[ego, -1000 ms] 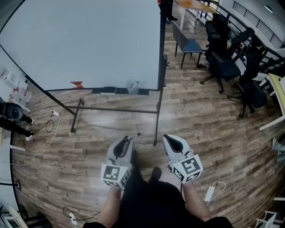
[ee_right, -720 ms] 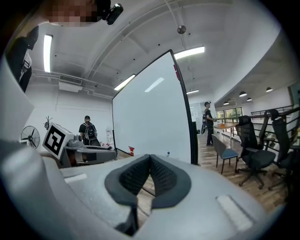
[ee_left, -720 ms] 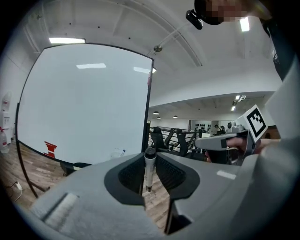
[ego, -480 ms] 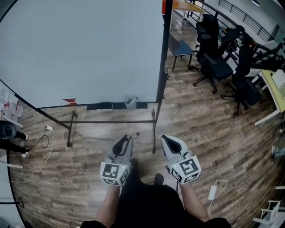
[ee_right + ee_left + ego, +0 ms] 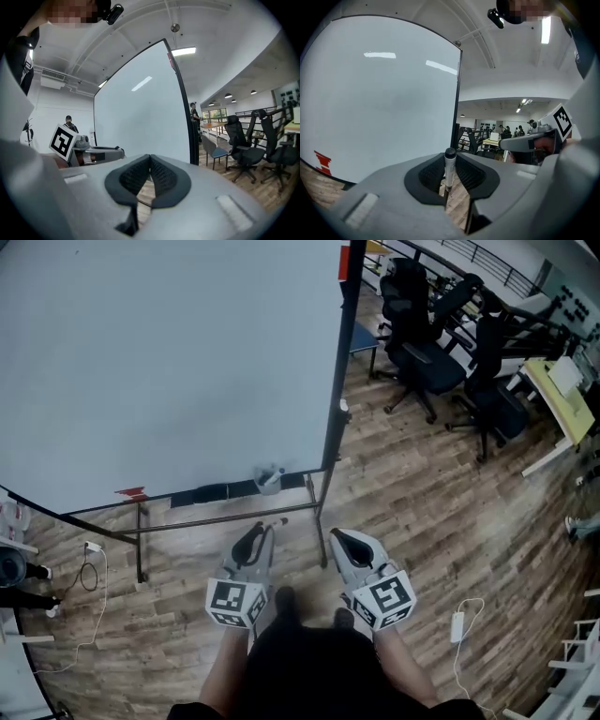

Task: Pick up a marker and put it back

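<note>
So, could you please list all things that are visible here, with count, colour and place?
whiteboard: one, white, black frame, ahead on a stand
cup: one, pale, on the whiteboard's tray
office chairs: several, black, right of the whiteboard
adapter with cable: one, white, on the floor at right
floor: brown wood
marker: one, white with dark cap, in the left gripper
left gripper: grey, shut on the marker
right gripper: grey, shut, empty

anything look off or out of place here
Nothing damaged or spilled. The marker is off the board's tray, clamped in the left gripper. A white charger and its cable lie loose on the floor at right.
</note>
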A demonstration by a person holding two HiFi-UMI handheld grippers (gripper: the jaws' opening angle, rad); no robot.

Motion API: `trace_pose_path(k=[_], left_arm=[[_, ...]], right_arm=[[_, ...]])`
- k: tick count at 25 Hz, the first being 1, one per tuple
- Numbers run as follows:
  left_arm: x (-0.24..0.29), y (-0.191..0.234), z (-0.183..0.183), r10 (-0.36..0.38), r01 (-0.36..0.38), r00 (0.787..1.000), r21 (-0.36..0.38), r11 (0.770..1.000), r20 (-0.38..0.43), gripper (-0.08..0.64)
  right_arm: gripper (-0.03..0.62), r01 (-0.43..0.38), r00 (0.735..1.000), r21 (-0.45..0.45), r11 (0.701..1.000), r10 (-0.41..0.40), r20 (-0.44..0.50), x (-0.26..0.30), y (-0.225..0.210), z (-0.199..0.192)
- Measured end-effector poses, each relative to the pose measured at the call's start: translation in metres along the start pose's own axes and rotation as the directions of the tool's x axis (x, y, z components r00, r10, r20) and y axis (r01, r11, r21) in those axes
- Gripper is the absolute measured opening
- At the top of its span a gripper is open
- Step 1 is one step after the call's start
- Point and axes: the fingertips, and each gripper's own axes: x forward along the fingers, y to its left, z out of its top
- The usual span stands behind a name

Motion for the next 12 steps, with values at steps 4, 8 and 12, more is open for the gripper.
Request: trace_pose_path(k=[4, 8, 12], left_arm=[[0.01, 0.025, 0.004, -0.032, 0.032, 0.999, 0.004, 0.999, 0.001, 0.083], [0.021, 0.044, 0.011, -0.069, 0.069, 0.998, 0.02, 0.997, -0.001, 0.083], [0.032, 0.065, 0.019, -0.102, 0.102, 0.995, 0.049, 0.994, 0.003, 0.083]], right_arm=[[0.002, 0.051, 0.999, 0.003, 0.999, -0.051, 0.001, 0.017, 0.002, 0.001], [0.002, 0.102, 0.995, 0.021, 0.995, -0.102, 0.001, 0.031, 0.003, 0.002], [0.002, 0.139, 0.99, 0.029, 0.99, -0.139, 0.007, 0.043, 0.011, 0.002]])
